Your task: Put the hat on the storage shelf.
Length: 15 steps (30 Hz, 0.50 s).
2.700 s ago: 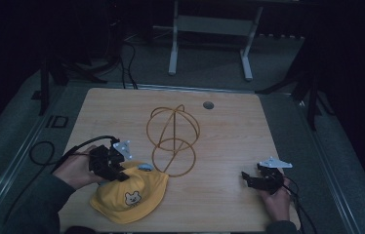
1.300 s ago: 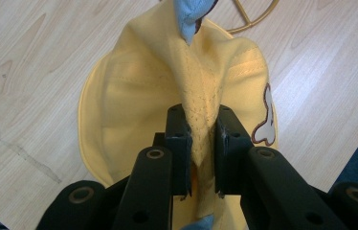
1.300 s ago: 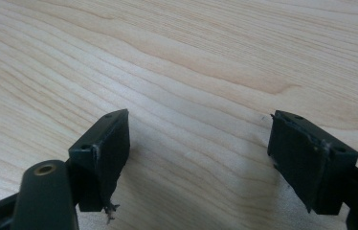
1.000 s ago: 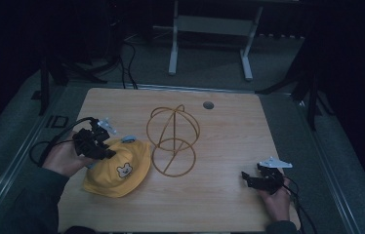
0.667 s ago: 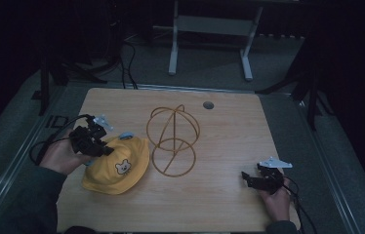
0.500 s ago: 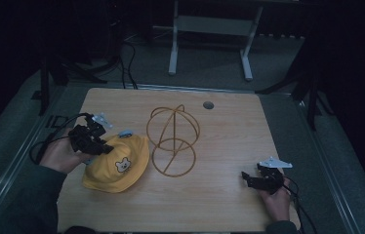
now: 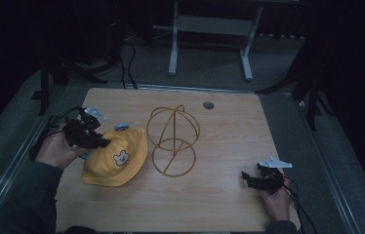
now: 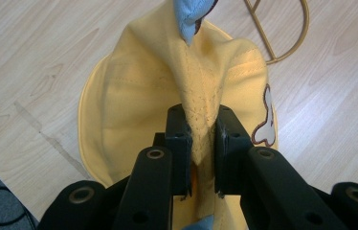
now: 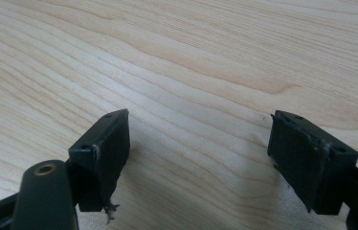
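The left gripper (image 8: 201, 143) pinches a fold of the yellow hat (image 7: 117, 158) – the hat lies on the table (image 7: 229, 131) just left of the wire frame (image 7: 173, 141). The right gripper (image 7: 258, 179) rests near the table's right front corner, jaws wide apart – nothing between them.

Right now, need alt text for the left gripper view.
The left gripper pinches a fold of a yellow hat between its black jaws, above a wooden table. A gold wire stand sits at top right.

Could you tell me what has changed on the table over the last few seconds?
The left gripper, shut on the yellow hat, has dragged it left and away from the person, off the near edge. The wire stand and the open right gripper stayed put.
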Motion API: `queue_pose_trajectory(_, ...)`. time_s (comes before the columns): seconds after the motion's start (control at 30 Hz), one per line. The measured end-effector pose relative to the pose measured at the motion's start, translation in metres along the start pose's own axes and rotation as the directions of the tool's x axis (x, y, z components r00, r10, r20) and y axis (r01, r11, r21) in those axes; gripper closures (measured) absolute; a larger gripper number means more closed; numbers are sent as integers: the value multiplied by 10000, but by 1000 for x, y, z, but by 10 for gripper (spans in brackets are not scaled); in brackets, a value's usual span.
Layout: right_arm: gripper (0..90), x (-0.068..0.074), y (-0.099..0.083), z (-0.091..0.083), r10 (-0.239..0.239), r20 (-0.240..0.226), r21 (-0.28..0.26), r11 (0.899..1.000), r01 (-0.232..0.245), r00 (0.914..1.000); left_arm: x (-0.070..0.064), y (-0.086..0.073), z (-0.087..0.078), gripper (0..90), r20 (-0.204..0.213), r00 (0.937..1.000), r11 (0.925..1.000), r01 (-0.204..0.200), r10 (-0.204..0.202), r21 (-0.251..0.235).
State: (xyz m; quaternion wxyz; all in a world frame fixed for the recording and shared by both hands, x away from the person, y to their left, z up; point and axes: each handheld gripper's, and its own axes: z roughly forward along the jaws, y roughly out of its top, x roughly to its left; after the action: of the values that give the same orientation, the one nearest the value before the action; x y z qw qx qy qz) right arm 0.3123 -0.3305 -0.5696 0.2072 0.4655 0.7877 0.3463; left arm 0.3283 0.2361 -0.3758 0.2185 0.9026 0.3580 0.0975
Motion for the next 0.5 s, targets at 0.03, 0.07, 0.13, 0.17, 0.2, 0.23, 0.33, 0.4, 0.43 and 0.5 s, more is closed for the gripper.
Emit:
queue_pose_trajectory(0.03, 223, 0, 0, 0, 1, -1, 1, 10000, -1, 10000, 1, 0, -1, 787, 24, 10000, 10000, 10, -10, -15)
queue_pose_trajectory(0.07, 223, 0, 0, 0, -1, -2, 0, 10000, 1, 10000, 2, 0, -2, 788, 23, 10000, 10000, 47, -47, -36)
queue_pose_trajectory(0.13, 223, 0, 0, 0, 1, -1, 0, 10000, -1, 10000, 2, 0, -3, 787, 50, 10000, 10000, 54, -54, -48)
queue_pose_trajectory(0.17, 223, 0, 0, 0, 0, -2, 0, 10000, 0, 10000, 5, 1, -4, 787, 122, 9999, 9999, 100, -99, -70)
queue_pose_trajectory(0.2, 223, 0, 0, 0, -1, -2, 1, 10000, 1, 10000, 5, 2, -5, 787, 138, 9999, 9999, 91, -90, -62)
queue_pose_trajectory(0.23, 223, 0, 0, 0, 2, -1, -1, 10000, -2, 10000, 6, 2, -5, 787, 146, 9998, 9999, 107, -106, -70)
queue_pose_trajectory(0.33, 223, 0, 0, 0, 0, -1, 0, 10000, 0, 10000, 9, 5, -8, 787, 154, 9998, 9999, 108, -106, -89)
queue_pose_trajectory(0.4, 223, 0, 0, 0, -4, 0, 1, 10000, 4, 10000, 10, 6, -9, 787, 180, 9997, 9998, 155, -153, -115)
queue_pose_trajectory(0.43, 223, 0, 0, 0, 2, -2, -1, 10000, -2, 10000, 12, 6, -11, 787, 176, 9997, 9998, 164, -162, -105)
queue_pose_trajectory(0.5, 223, 0, 0, 0, -2, -2, 1, 10000, 2, 10000, 13, 7, -13, 787, 181, 9997, 9997, 181, -178, -138)
